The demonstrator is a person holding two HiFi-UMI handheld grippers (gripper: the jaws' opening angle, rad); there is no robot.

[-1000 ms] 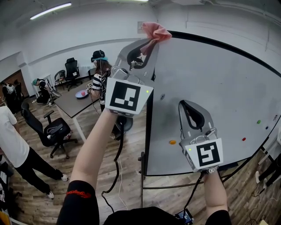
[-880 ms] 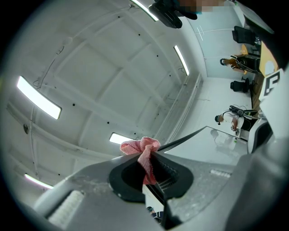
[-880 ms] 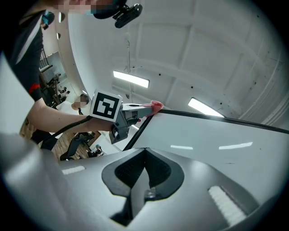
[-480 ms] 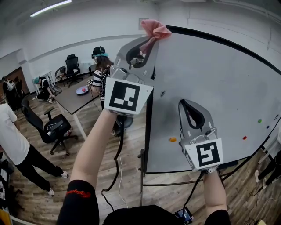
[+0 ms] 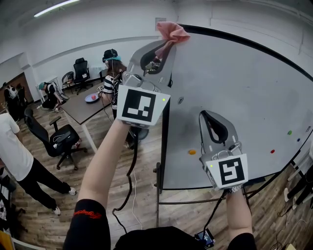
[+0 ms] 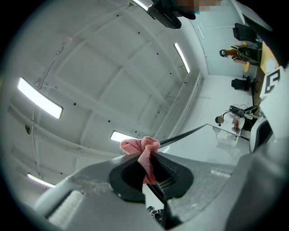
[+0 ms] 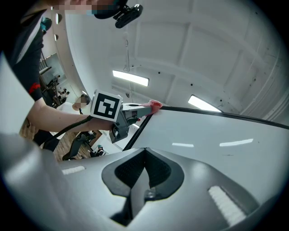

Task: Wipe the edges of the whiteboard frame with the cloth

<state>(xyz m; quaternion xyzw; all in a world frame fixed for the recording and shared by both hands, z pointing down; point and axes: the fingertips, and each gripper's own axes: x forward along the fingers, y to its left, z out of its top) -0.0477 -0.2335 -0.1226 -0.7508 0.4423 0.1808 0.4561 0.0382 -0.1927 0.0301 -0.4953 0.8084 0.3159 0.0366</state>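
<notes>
The setting is an open office with a wood-plank floor (image 5: 142, 161), white walls and a ceiling strip light (image 5: 56, 9). A large whiteboard (image 5: 234, 93) on a stand fills the right half of the head view. Its black frame (image 5: 165, 141) runs up the left edge and across the top. To the left of the board stand a grey desk (image 5: 85, 111) and a black office chair (image 5: 61, 144); several persons are in the background.

The left gripper (image 5: 165, 45) is raised to the upper left corner of the frame. Its jaws are clamped on the pink cloth (image 5: 172, 33) (the left gripper view shows the fabric pinched between the two pads). The bunched end of the cloth projects beyond the jaw tips and lies against the frame at that corner.

The right gripper (image 5: 205, 115) is held lower, in front of the board face and to the right of the left frame edge. Its jaws are pressed together with nothing between them. Contact with the board surface cannot be determined.

Small round magnets sit on the board: orange (image 5: 192, 152) near the right gripper, green (image 5: 289, 132) and red (image 5: 272, 152) far right.
</notes>
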